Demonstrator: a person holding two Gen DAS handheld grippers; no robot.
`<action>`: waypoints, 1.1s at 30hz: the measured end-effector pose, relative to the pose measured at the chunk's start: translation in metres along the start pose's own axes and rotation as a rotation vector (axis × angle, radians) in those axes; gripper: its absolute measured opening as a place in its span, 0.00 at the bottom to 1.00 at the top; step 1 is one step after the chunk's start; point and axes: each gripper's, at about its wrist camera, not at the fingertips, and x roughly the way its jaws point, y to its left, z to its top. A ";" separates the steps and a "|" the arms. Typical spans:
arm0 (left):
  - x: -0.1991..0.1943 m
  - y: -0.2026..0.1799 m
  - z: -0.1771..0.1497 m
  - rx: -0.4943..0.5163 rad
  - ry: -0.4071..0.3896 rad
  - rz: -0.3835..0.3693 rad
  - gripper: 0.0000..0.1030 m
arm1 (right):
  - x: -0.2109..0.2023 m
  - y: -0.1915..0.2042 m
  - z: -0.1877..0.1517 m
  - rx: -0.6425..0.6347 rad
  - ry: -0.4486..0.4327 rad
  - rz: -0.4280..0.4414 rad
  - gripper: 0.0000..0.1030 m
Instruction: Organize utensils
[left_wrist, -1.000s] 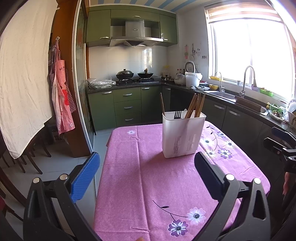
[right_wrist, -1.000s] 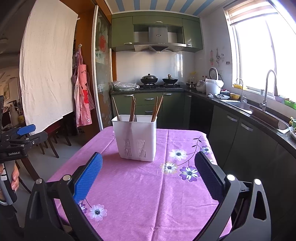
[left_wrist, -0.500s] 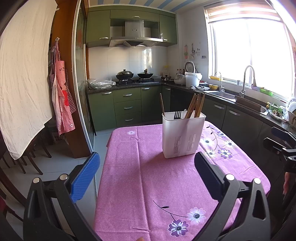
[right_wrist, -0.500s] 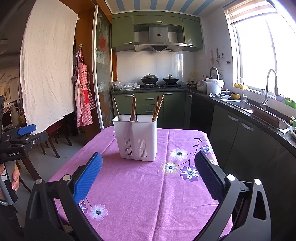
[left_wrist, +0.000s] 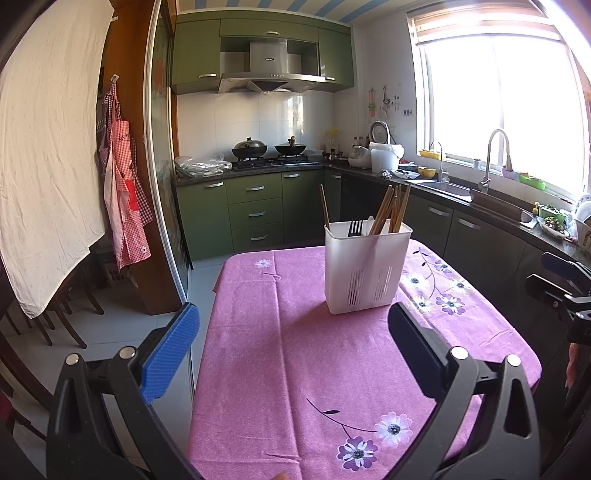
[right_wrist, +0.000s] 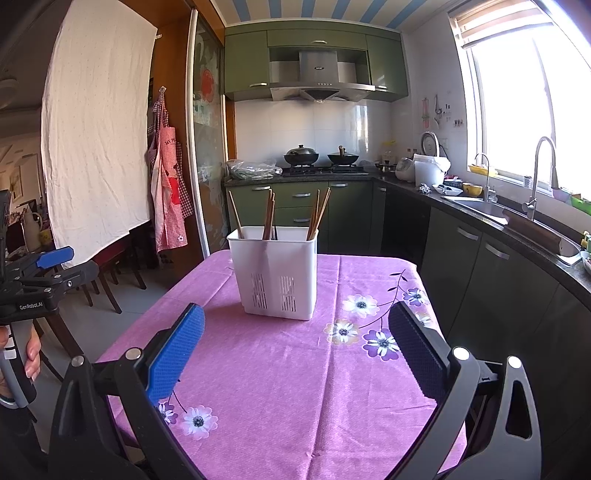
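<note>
Chopsticks (left_wrist: 389, 208) and a black fork (left_wrist: 355, 228) stand in the white utensil caddy (left_wrist: 366, 271) toward the worktop's (left_wrist: 295, 350) far edge. Left gripper (left_wrist: 291, 347) and right gripper (right_wrist: 295, 341) hover over the near edge, both spread wide and empty.

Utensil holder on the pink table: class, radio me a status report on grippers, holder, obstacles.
Left gripper open, empty. Right gripper open, empty. White utensil holder upright on tablecloth, chopsticks and fork inside, untouched. Nothing between grippers and holder.
</note>
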 end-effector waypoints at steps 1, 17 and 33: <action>0.000 0.000 0.000 0.000 0.000 0.000 0.94 | 0.000 0.000 0.000 0.000 0.000 0.000 0.95; 0.001 0.005 -0.002 0.005 0.005 0.002 0.94 | 0.002 -0.001 -0.001 -0.001 0.003 0.006 0.95; 0.000 0.010 0.002 0.014 0.011 0.007 0.94 | 0.002 -0.002 -0.003 -0.002 0.008 0.009 0.96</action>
